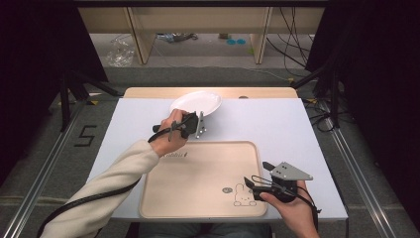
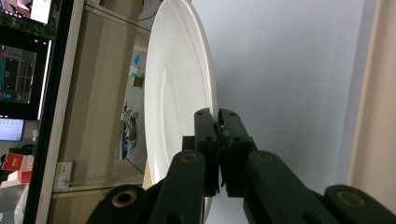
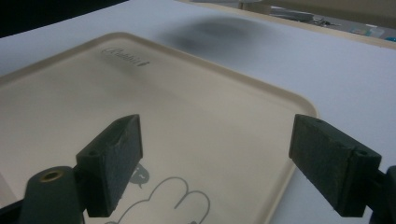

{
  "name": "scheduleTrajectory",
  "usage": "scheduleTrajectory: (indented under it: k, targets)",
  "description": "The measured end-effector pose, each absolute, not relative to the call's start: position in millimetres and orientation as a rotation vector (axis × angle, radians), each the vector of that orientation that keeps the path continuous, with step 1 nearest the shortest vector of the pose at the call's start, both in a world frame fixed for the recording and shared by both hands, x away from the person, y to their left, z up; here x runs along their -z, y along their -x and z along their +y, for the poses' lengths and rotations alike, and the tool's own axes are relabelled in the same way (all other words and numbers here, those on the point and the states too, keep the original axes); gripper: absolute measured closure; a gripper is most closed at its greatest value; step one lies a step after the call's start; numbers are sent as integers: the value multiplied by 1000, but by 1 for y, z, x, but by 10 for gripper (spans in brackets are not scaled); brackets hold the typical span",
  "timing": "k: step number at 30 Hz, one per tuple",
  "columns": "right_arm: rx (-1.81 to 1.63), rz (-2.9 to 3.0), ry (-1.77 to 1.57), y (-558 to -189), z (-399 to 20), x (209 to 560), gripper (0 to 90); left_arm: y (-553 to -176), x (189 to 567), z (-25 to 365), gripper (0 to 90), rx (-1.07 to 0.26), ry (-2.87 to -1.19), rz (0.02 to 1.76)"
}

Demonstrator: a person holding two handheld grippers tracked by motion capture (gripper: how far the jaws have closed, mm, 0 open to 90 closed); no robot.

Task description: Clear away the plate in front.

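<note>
A white plate [image 1: 196,102] is held tilted above the far middle of the table, beyond the beige tray [image 1: 198,178]. My left gripper [image 1: 199,120] is shut on the plate's near rim; in the left gripper view the plate [image 2: 177,93] stands on edge with the left gripper [image 2: 219,122] pinching its rim. My right gripper [image 1: 255,184] hovers over the tray's near right corner, beside a printed rabbit drawing [image 1: 242,196]. In the right gripper view the right gripper [image 3: 215,135] stands wide open above the tray [image 3: 140,93], with nothing between its fingers.
The tray lies on a pale blue-white table top [image 1: 277,124]. A wooden strip [image 1: 148,92] runs along the table's far edge. Black stands and cables [image 1: 317,79] flank the table on both sides. Shelving [image 1: 198,20] stands beyond.
</note>
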State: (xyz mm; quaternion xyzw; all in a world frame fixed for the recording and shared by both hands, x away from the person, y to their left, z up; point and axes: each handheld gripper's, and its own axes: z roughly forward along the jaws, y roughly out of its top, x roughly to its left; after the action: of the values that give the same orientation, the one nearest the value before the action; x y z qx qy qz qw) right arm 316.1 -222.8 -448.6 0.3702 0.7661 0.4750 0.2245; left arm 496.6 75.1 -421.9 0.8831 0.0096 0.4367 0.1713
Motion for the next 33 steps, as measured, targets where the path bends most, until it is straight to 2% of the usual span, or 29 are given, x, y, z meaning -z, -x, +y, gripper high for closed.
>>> scheduleTrajectory:
  k: [33]
  targets:
    - [-1302,2129,-1046,-315,-223,448,183,-471,413,83,873,-1225,-2468,20]
